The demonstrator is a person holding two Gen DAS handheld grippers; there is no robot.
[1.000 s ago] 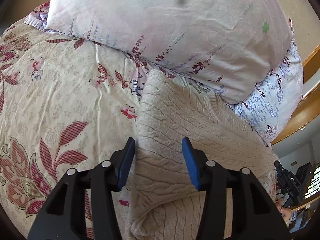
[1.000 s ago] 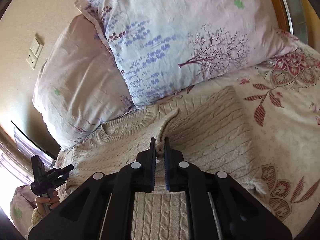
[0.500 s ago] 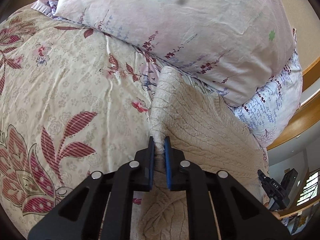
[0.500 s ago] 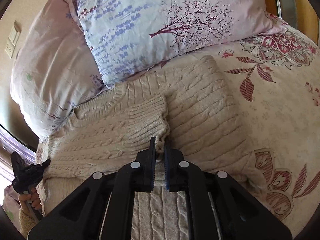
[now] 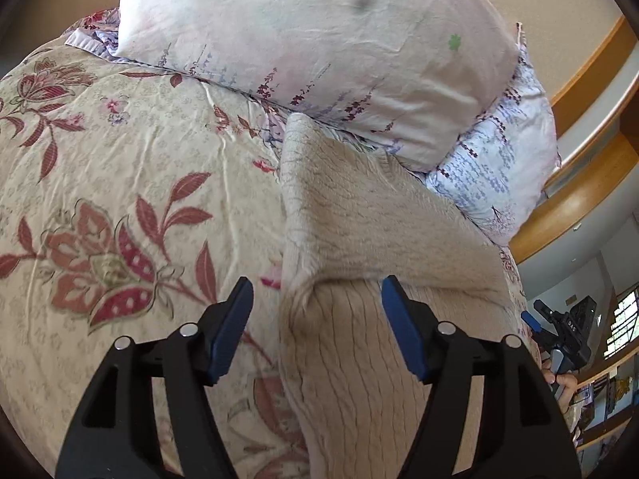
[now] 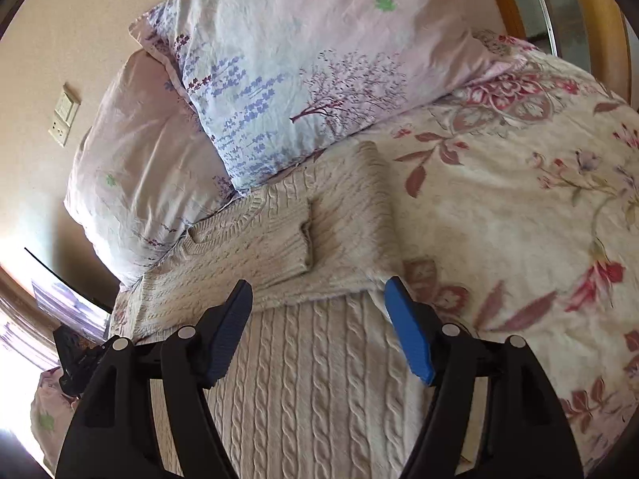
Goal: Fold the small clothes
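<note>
A cream cable-knit sweater (image 6: 319, 379) lies on the floral bedspread (image 6: 519, 207) with its neckline toward the pillows. One sleeve (image 6: 275, 247) is folded across the chest. In the left wrist view the sweater (image 5: 359, 359) fills the centre, with a folded part (image 5: 359, 215) lying over it. My left gripper (image 5: 317, 327) is open and empty, its blue pads either side of the sweater's edge. My right gripper (image 6: 319, 327) is open and empty just above the sweater body. The other gripper shows small at the right edge of the left wrist view (image 5: 563, 339).
Two floral pillows (image 6: 319, 72) (image 6: 151, 167) lean against the wall behind the sweater; they also show in the left wrist view (image 5: 319, 40). A wooden bed frame (image 5: 579, 183) runs at the right. A wall socket (image 6: 64, 115) sits on the left wall.
Both grippers were shut on sweater fabric half a second ago and have let go and opened. The sleeve held by the right gripper now lies flat across the chest.
</note>
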